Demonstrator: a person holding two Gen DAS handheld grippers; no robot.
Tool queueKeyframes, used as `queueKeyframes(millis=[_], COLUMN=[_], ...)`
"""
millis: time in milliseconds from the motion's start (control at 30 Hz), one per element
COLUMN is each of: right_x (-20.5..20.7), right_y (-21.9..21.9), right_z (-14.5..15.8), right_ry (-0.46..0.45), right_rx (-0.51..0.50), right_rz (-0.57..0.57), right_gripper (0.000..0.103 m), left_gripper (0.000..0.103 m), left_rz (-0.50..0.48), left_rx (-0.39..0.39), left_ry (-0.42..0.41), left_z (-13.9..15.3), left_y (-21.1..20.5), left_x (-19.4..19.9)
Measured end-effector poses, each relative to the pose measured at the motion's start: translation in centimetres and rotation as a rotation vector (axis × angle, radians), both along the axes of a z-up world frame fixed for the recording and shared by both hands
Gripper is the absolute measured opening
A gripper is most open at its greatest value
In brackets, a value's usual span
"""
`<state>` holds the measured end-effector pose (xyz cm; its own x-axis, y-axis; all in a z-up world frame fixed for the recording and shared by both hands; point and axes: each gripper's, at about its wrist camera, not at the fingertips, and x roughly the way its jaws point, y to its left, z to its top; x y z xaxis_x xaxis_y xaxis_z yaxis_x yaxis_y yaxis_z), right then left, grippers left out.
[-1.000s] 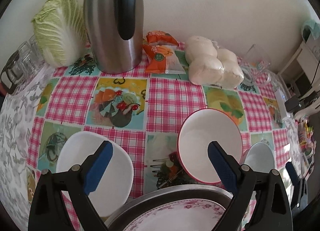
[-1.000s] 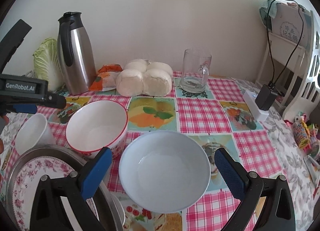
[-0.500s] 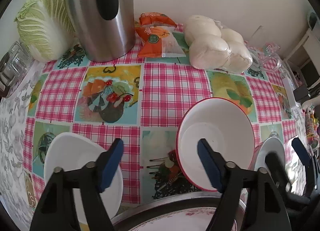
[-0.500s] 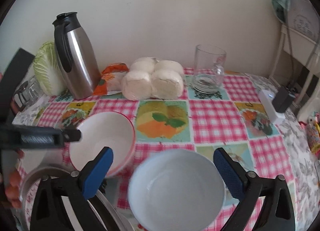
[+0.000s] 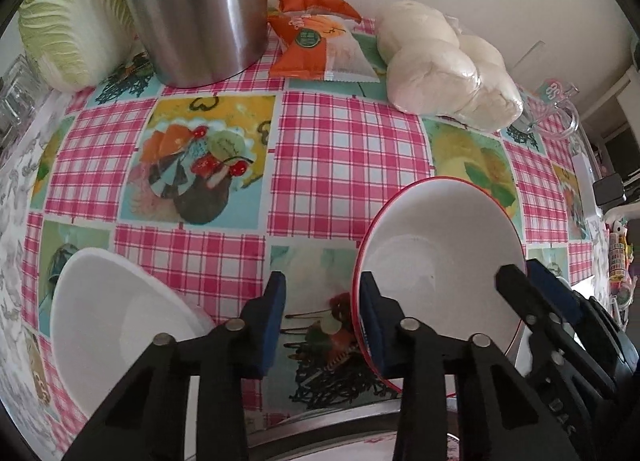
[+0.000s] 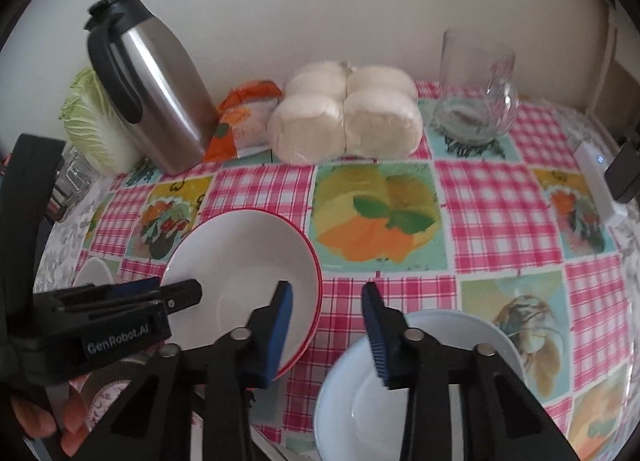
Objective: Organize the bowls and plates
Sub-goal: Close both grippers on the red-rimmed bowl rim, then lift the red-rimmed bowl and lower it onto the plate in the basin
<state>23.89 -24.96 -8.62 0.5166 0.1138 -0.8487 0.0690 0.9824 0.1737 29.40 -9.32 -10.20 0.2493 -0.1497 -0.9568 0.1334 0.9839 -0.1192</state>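
Left gripper (image 5: 322, 319): jaws closing astride the near-left rim of the red-rimmed bowl (image 5: 436, 257), pads not yet pressing.
Right gripper (image 6: 326, 331): jaws closing, nothing pinched; pale blue bowl (image 6: 416, 385) at its 4 o'clock.
Progress: barely started, I judge; bowls sit apart, unstacked; white bowl (image 5: 116, 313) at 8 o'clock.
Orientation: bowls upright, mouths up; round, no long axis.

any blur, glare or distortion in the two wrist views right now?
Left wrist: sharp, strong fisheye bowing of the tablecloth, bright streak on the steel flask. Right wrist: soft motion blur on the glass mug and buns, dark corner vignetting.
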Motion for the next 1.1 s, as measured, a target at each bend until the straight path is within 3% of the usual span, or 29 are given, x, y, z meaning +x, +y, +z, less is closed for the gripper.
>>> queueKeyframes(millis=[267,533,700,900,1100], right_x=[1.6,2.4,2.2,1.2,0.1], right_y=[0.6,1.7,1.8,1.3,1.7], right_z=[-1.7,-2.5,-2.3,-0.9,2.0], right_ry=[0.087,0.121,0.115,0.077,0.02], right_rx=[0.015,-0.042,-0.029,0.001,0.008], right_rz=[0.012,0.032,0.035,0.016,0.017], right_gripper=[0.013,0.012,0.012,0.012,0.012], left_gripper=[0.015,0.011,0.01,0.011,0.011], left_rz=[-0.03,0.003,-0.005,-0.002,0.005], left_rx=[-0.017,-0.06,-0.046,-0.062,-0.079], left_ry=[0.009,0.058,0.02,-0.027,-0.105], left_z=[-0.6,-2.5,-2.2,-0.3,4.0], left_y=[-1.5,-2.0,-2.1,-1.9,-0.6], left_x=[0.3,0.5,-0.5,-1.7,-3.9])
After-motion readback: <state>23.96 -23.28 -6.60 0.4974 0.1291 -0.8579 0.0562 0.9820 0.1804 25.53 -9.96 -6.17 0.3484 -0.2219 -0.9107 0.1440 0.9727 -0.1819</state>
